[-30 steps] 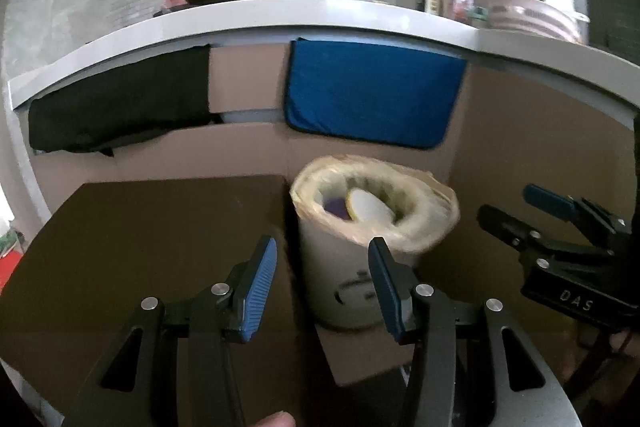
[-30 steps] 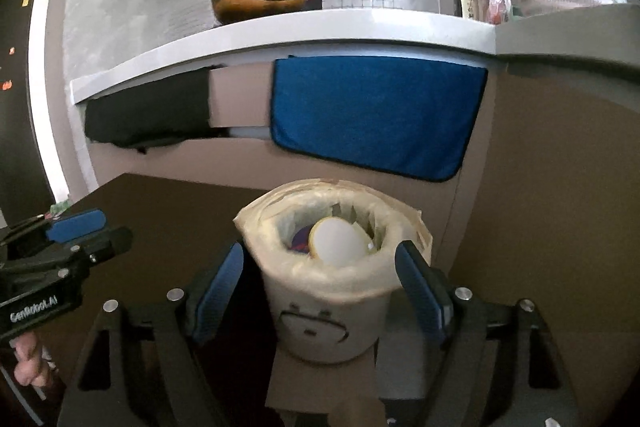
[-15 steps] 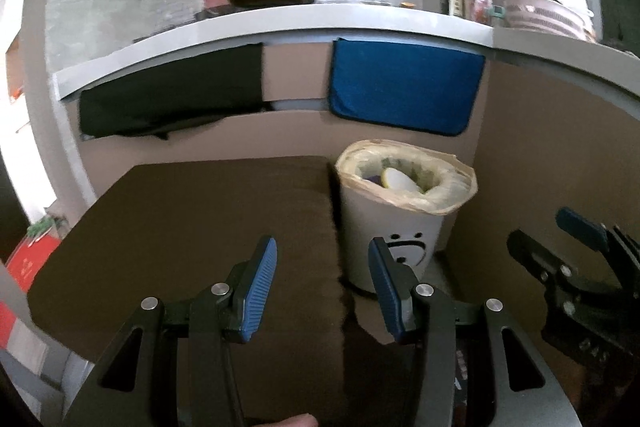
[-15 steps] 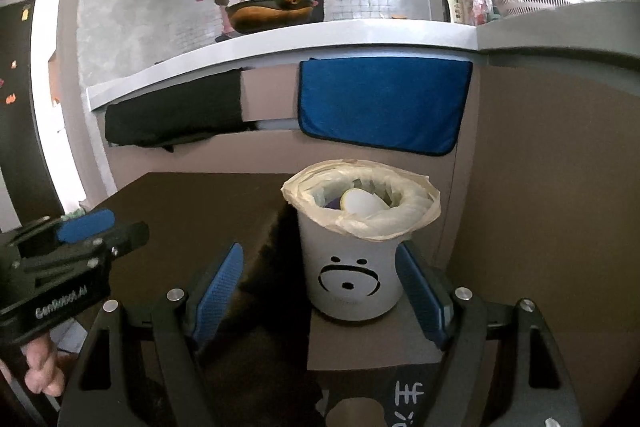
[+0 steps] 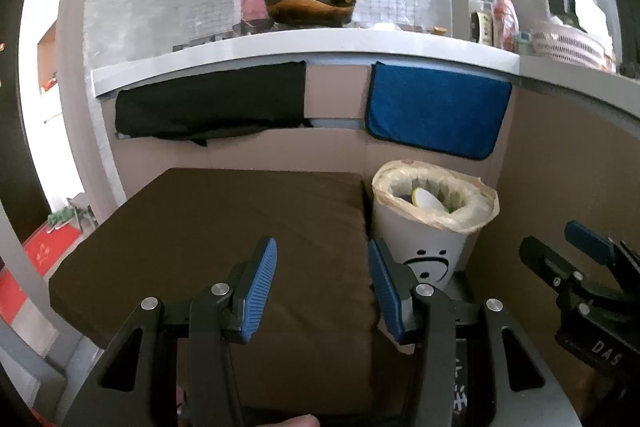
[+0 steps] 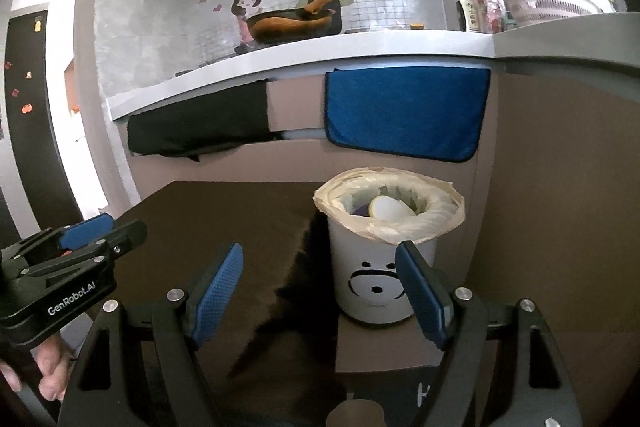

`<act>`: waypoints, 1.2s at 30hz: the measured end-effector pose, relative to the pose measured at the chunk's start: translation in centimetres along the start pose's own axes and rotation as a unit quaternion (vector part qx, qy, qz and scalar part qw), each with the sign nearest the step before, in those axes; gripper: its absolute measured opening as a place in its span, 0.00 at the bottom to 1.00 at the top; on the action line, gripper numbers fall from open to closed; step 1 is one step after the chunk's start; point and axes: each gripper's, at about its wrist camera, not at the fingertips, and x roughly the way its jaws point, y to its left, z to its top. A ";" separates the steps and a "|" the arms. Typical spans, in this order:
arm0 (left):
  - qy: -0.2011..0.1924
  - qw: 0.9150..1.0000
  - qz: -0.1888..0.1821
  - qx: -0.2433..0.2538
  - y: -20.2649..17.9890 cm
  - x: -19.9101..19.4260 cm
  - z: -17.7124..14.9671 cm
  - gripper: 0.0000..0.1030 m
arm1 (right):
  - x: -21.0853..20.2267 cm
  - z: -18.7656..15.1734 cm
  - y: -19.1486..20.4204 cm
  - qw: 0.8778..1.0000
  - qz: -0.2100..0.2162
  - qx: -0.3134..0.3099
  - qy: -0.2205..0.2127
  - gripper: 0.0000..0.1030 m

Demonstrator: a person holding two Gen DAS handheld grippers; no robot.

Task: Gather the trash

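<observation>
A white trash bin [image 5: 428,247] with a drawn face and a pale bag liner stands at the right of a brown mat [image 5: 224,235]; it also shows in the right wrist view [image 6: 380,279]. Inside lie a whitish rounded piece of trash [image 6: 390,209] and something purple. My left gripper [image 5: 322,285] is open and empty, low and in front of the bin's left side. My right gripper [image 6: 320,287] is open and empty, in front of the bin. Each gripper shows at the edge of the other's view.
A blue cloth [image 5: 436,115] and a black cloth [image 5: 208,107] hang from the counter edge behind. Cardboard panels [image 6: 560,207] wall the back and right. A wok [image 5: 308,9], bottles and a basket sit on the counter above.
Both grippers have pulled back and away from the bin, which now looks smaller and farther. Both stay open and empty.
</observation>
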 end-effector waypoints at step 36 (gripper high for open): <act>-0.018 1.000 -0.005 -0.002 -0.1 -1.6 0.3 0.47 | -0.3 0.3 1.1 1.000 0.000 -0.017 -0.002 0.74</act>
